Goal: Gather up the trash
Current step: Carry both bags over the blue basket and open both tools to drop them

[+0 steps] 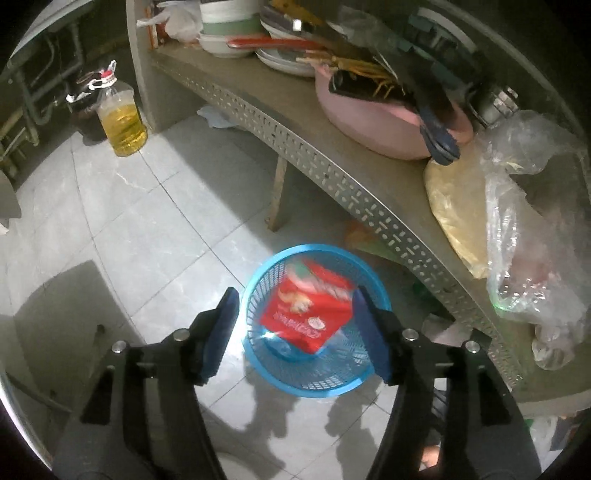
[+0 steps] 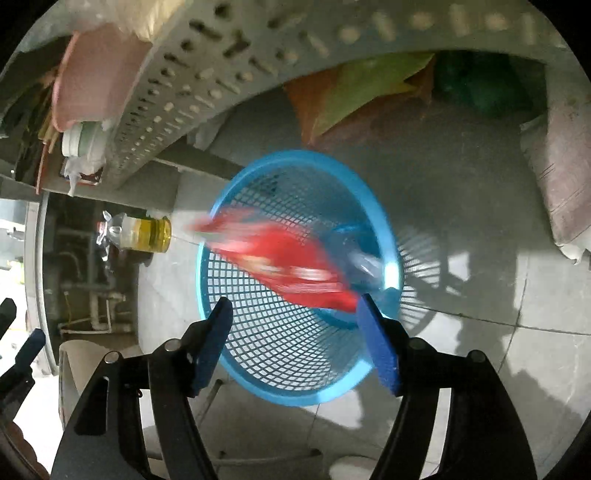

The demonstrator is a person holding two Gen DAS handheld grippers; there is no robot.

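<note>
red wrapper over the blue basket, blurred, free of both grippers; in mid-air or already inside, cannot tell. seen from the right wrist as a red smear across the basket's mouth, one end past the rim, the other near a clear crumpled plastic piece deep inside.

left gripper above the basket, pointing steeply down, fingers spread wide, nothing pinched between. right gripper likewise above the rim, blue pads well apart, wrapper beyond the tips and not touched.

basket on a pale tiled floor, just beside a perforated metal shelf edge. on the shelf: pink basin, stacked bowls, clear plastic bags. yellow oil bottle standing on the floor well apart from the basket, near a dark jar. under the shelf, orange-green sacks behind the basket. hard shadows of both grippers on the tiles near the basket.
</note>
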